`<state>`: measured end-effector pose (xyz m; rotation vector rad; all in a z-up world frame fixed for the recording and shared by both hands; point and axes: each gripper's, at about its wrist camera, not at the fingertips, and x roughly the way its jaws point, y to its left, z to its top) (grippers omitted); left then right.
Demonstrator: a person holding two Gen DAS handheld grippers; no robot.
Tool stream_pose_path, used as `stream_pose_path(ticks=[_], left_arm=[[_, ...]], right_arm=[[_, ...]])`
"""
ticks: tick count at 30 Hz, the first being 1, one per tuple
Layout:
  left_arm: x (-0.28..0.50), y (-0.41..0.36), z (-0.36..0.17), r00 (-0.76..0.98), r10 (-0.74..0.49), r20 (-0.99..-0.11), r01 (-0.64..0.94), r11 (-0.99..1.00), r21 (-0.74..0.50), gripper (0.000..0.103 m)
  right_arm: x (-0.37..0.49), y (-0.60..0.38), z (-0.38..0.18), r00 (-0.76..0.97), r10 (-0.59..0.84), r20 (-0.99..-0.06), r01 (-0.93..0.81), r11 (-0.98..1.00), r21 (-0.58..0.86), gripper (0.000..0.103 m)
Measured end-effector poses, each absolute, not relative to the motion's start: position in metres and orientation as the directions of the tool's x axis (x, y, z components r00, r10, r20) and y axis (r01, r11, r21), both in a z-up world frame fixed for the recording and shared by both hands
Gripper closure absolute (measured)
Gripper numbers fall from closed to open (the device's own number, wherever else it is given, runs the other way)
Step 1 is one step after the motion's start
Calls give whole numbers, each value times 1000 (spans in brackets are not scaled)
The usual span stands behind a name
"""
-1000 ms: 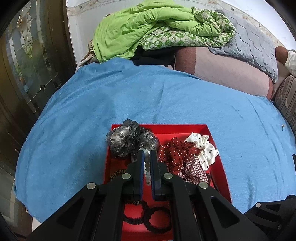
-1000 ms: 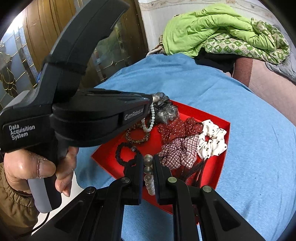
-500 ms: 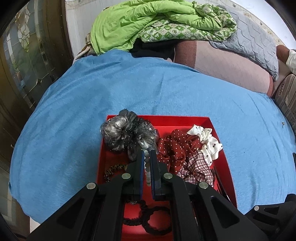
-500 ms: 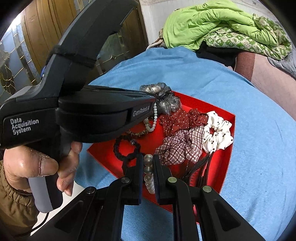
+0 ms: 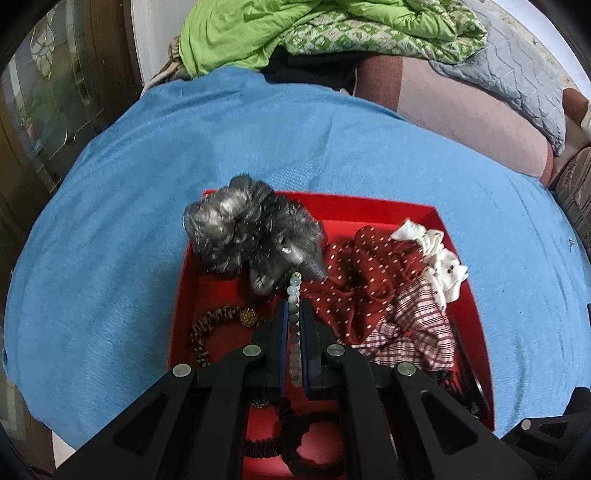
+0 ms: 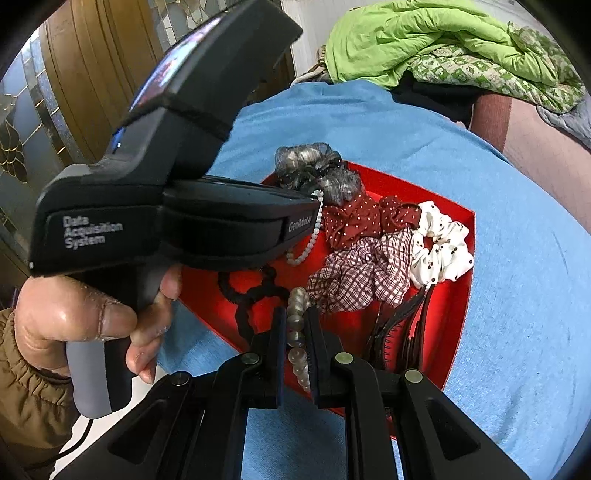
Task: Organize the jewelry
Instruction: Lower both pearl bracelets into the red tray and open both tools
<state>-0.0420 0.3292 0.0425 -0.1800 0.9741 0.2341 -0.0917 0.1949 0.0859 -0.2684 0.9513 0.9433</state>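
Observation:
A red tray (image 5: 369,208) lies on the blue bedspread (image 5: 147,166). My left gripper (image 5: 293,308) is shut on a string of small pale beads (image 5: 294,290), just above the tray beside the grey scrunchie (image 5: 236,229). In the right wrist view the left gripper (image 6: 317,208) shows from the side, with the pale beads (image 6: 309,245) hanging in a loop below its tip. My right gripper (image 6: 297,314) is shut on a bracelet of larger greyish beads (image 6: 296,330), over the tray's near edge (image 6: 218,325).
In the tray lie a red dotted scrunchie (image 5: 362,266), a plaid one (image 5: 413,325), a white one (image 5: 441,258), a leopard hair tie (image 5: 210,321), black hair ties (image 6: 251,291) and black clips (image 6: 406,325). Green bedding (image 5: 295,29) is piled behind. A hand (image 6: 74,317) holds the left gripper.
Both grippers have sunk toward the red tray, the left more than the right, each still holding its beads. The tray's contents have not moved.

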Motion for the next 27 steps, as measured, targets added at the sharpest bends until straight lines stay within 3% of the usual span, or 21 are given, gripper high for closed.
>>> stream_pose_path(ticks=[24, 26, 27], left_arm=[[-37, 331, 23, 491, 137, -860, -312, 950, -27, 98], [-39, 332, 25, 492, 141, -859, -320, 947, -28, 96], [-41, 333, 27, 493, 144, -858, -326, 945, -29, 88]], right_arm=[[-84, 199, 63, 202, 554, -807, -785, 585, 205, 91], [-85, 196, 65, 209, 557, -804, -784, 586, 203, 88], [-85, 195, 66, 215, 558, -801, -784, 588, 199, 82]])
